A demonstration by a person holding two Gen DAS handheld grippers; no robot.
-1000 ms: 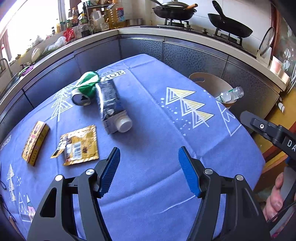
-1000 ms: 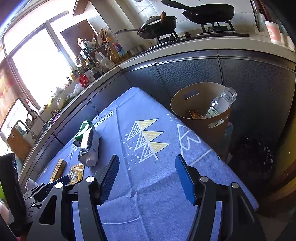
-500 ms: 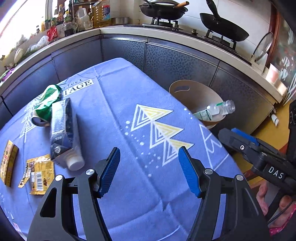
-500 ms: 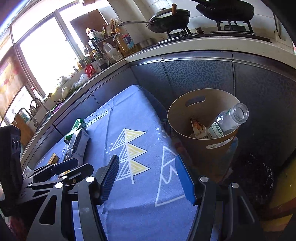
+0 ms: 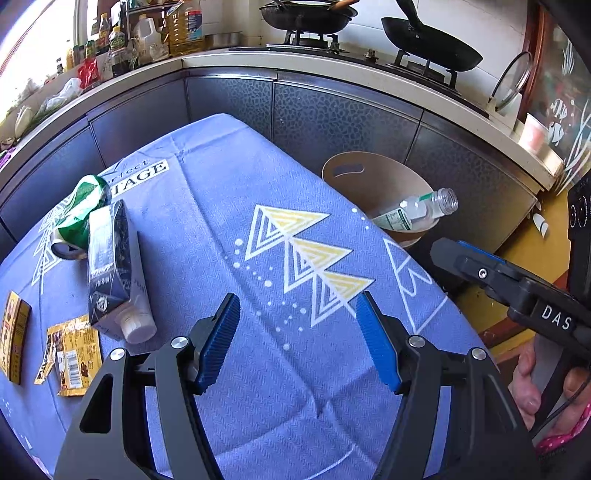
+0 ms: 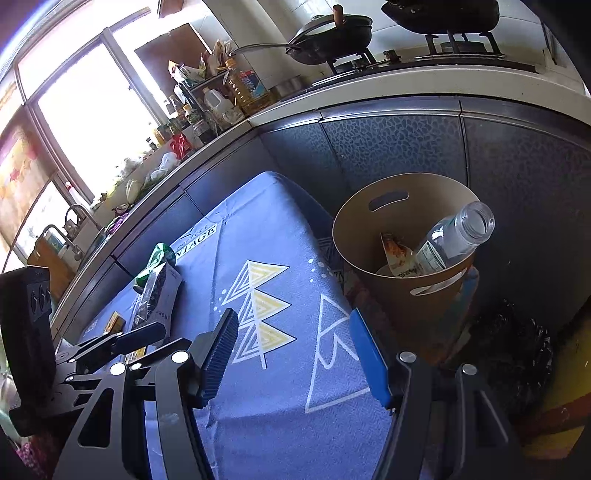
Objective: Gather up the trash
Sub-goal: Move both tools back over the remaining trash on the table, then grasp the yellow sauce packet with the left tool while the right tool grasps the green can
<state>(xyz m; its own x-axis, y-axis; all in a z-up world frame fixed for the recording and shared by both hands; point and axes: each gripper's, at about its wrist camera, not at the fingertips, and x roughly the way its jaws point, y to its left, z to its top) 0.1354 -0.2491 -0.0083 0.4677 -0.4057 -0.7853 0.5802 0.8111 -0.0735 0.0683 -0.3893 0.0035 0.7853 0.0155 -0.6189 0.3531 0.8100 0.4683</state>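
My left gripper (image 5: 297, 308) stands open over the blue tablecloth (image 5: 229, 206), nothing between its blue pads. To its left lie a dark carton (image 5: 110, 266) with a white cap, a crushed green can (image 5: 79, 218), a yellow wrapper (image 5: 74, 356) and a small brown box (image 5: 14, 334). Beyond the table's right edge stands a tan paper bin (image 5: 373, 184) with a clear bottle (image 5: 421, 208) leaning out of it. My right gripper (image 6: 291, 332) is also open and empty, over the table's right part, with the bin (image 6: 417, 295) and bottle (image 6: 454, 236) ahead of it to the right.
A dark kitchen counter (image 5: 332, 110) wraps around the table's far side, with pans on a stove (image 5: 369, 44) and bottles (image 5: 162, 33) near the window. A black bag (image 6: 517, 362) lies on the floor right of the bin. A hand (image 5: 528, 384) holds the right gripper.
Both views have swung right over the first half second, then held. The carton, can and wrapper slid toward the left edge, and the bin with the bottle came closer to the middle. Both grippers stayed open.
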